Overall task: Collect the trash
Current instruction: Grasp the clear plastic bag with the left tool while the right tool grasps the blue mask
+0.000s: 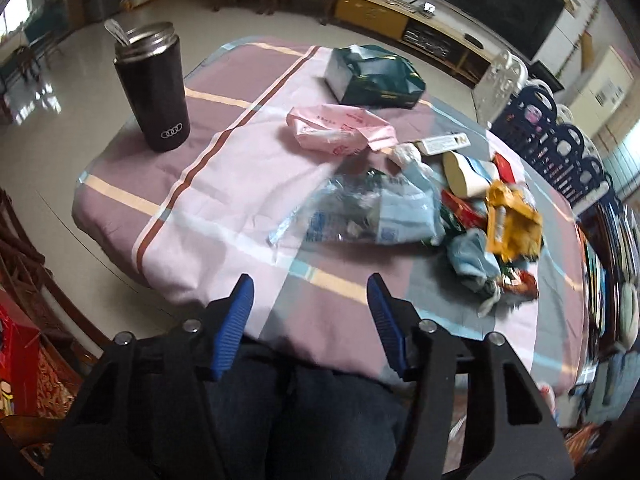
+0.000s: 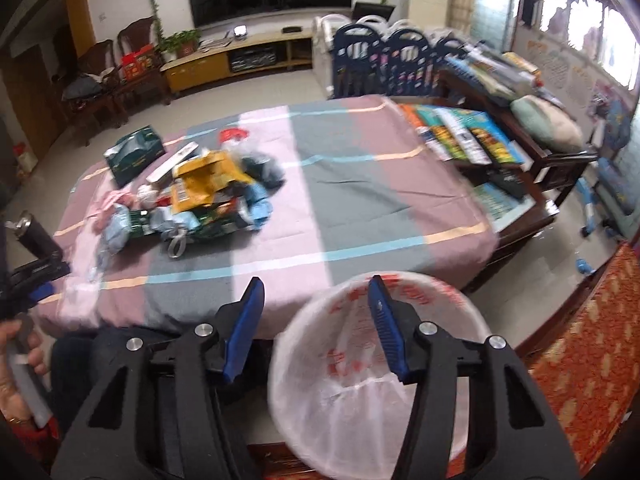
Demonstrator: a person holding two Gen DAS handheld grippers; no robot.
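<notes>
my left gripper (image 1: 310,284): jaws apart, empty, above tablecloth (image 1: 224,184) | my right gripper (image 2: 316,286): jaws apart, empty, over lined bin (image 2: 360,360) | trash pile (image 2: 208,196): blurred, seemingly wrappers

Daylight came from windows (image 2: 600,28) at the side, glaring off the pale floor (image 1: 60,120). Both fisheye views curved hard at dark corners; the trash pile (image 1: 480,216) was motion-blurred.
</notes>
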